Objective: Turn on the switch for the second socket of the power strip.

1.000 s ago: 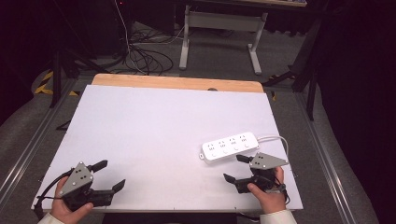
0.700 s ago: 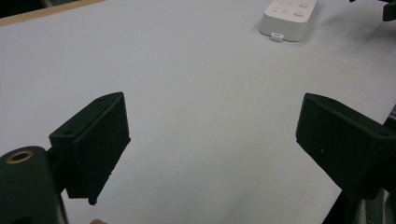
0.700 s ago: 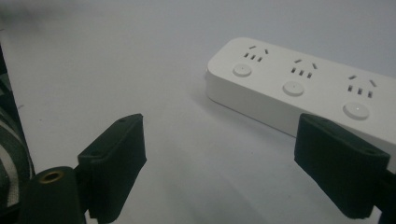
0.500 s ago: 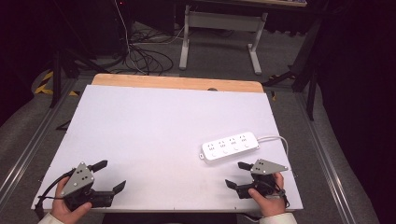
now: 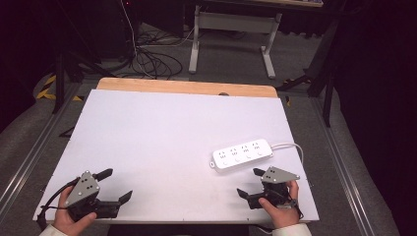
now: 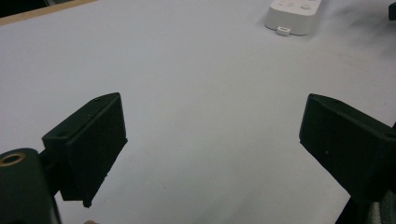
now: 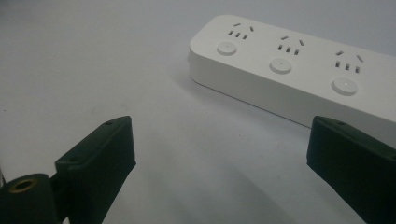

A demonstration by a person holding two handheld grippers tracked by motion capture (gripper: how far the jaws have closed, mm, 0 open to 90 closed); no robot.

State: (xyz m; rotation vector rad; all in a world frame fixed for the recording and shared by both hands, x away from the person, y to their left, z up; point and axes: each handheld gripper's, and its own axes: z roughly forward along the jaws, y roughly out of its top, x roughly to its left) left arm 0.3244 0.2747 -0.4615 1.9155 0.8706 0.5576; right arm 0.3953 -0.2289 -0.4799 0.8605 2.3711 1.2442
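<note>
Two hand-held claws rest near the front edge of a white surface [image 5: 162,132], a white power strip [image 5: 242,154] lying on its right side.

The left claw [image 5: 115,185] sits at the near left corner, jaws wide and empty. The right claw [image 5: 251,183] sits just short of the strip, jaws wide, holding nothing.

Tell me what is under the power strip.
The power strip lies flat on the white table. Nothing shows between them; whatever its body covers cannot be seen. Its cord leaves the right end.
</note>
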